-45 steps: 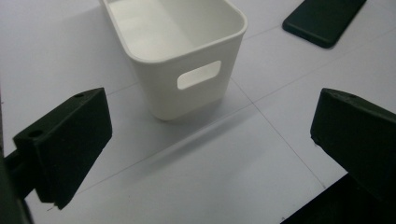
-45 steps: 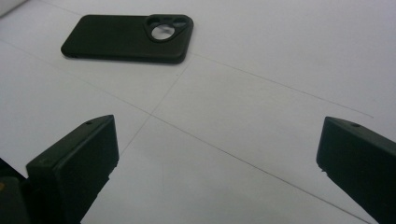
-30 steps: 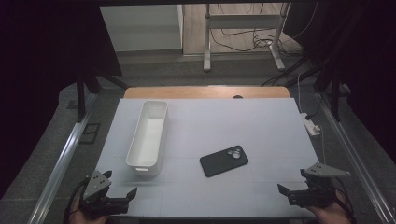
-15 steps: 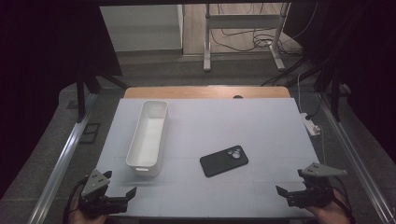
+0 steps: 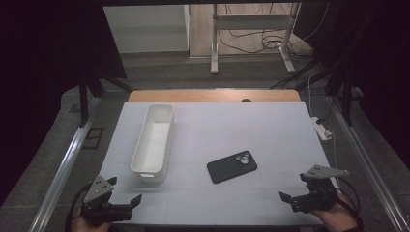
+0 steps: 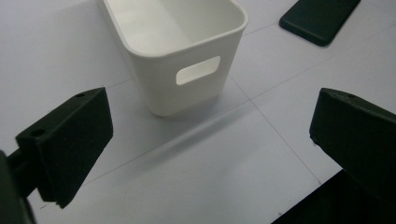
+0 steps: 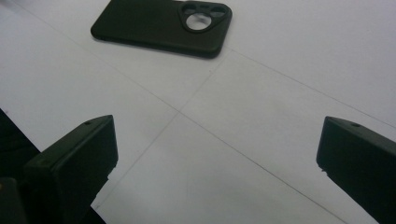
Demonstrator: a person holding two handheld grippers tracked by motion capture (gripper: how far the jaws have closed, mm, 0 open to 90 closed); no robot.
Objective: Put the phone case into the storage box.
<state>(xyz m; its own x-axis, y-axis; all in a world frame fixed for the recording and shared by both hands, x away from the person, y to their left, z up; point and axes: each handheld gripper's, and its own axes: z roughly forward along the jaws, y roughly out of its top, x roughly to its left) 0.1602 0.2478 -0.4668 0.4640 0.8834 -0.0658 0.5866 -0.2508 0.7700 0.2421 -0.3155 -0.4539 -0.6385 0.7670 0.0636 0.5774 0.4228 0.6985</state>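
- Phone case (image 5: 232, 166) lay flat mid-table, just right of the white bin (image 5: 153, 138).
- I held both tongs, left (image 5: 123, 203) and right (image 5: 292, 199), wide and empty.
- My likely next move: right tongs reach the case.

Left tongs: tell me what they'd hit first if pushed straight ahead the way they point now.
Most likely the white bin. In the left gripper view its near end wall, with the handle slot, sits ahead between the open jaws of the left tongs. Bare table lies between; depth is uncertain.
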